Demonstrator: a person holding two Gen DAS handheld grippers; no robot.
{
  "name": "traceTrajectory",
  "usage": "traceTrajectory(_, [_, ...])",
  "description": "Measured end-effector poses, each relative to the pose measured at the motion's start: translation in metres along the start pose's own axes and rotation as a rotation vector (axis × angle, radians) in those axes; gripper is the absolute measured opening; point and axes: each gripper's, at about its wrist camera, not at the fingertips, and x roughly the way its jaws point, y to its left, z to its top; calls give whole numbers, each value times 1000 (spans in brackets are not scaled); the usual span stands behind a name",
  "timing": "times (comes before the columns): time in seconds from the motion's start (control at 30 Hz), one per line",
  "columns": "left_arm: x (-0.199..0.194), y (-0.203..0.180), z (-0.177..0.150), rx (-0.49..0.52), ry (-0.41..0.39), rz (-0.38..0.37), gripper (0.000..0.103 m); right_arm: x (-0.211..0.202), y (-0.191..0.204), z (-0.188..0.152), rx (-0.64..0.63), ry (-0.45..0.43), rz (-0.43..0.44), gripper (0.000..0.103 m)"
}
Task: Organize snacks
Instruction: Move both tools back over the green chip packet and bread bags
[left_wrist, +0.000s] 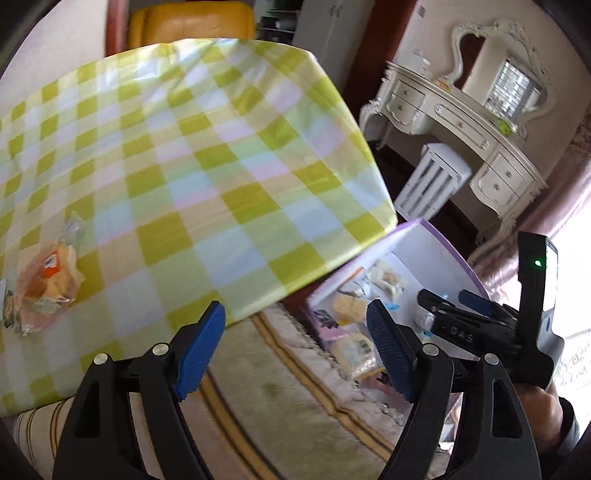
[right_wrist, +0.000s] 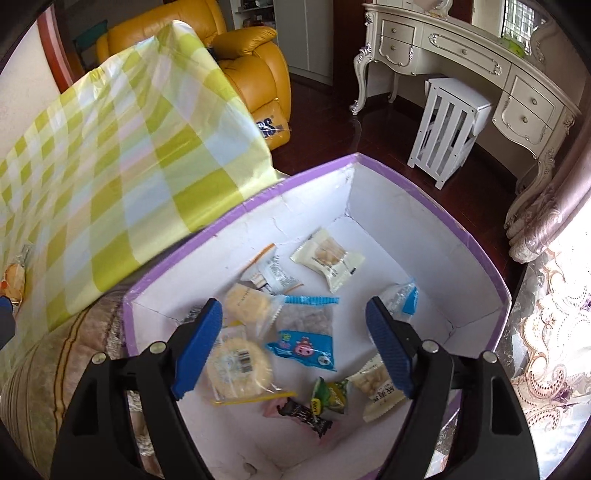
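A purple-rimmed white box (right_wrist: 424, 206) stands on the floor beside the table and holds several snack packets, among them a blue packet (right_wrist: 304, 332) and a round yellow cake packet (right_wrist: 240, 363). My right gripper (right_wrist: 293, 347) hangs open above the box with nothing between its fingers. In the left wrist view my left gripper (left_wrist: 295, 350) is open and empty over the table's edge and the rug, with the box (left_wrist: 436, 240) to its right. My right gripper (left_wrist: 465, 314) shows there above the box. A clear bag of orange and yellow snacks (left_wrist: 48, 284) lies on the checked tablecloth (left_wrist: 207, 155) at the left.
A yellow armchair (right_wrist: 255, 70) stands behind the table. A white ornate dressing table (right_wrist: 469, 77) and a white slatted stool (right_wrist: 447, 133) are at the back right. A patterned curtain (right_wrist: 546, 325) hangs at the right, and a striped rug (left_wrist: 280, 402) covers the floor.
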Motion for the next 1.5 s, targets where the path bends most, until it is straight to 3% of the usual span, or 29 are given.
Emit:
traceTrajectory(0.33, [-61, 154, -15, -385, -165, 210, 76, -24, 82, 15, -179, -37, 135, 81])
traceTrajectory(0.5, [-80, 220, -37, -542, -188, 288, 76, -29, 122, 16, -250, -32, 178, 81])
traceTrajectory(0.67, [-90, 262, -53, -638, -195, 328, 76, -33, 165, 13, -341, -37, 231, 81])
traceTrajectory(1.03, [-83, 316, -65, -761, -171, 315, 75, -38, 271, -12, -660, -51, 325, 81])
traceTrajectory(1.5, [-52, 359, -51, -822, -139, 260, 75, -42, 358, -28, -909, -119, 450, 85])
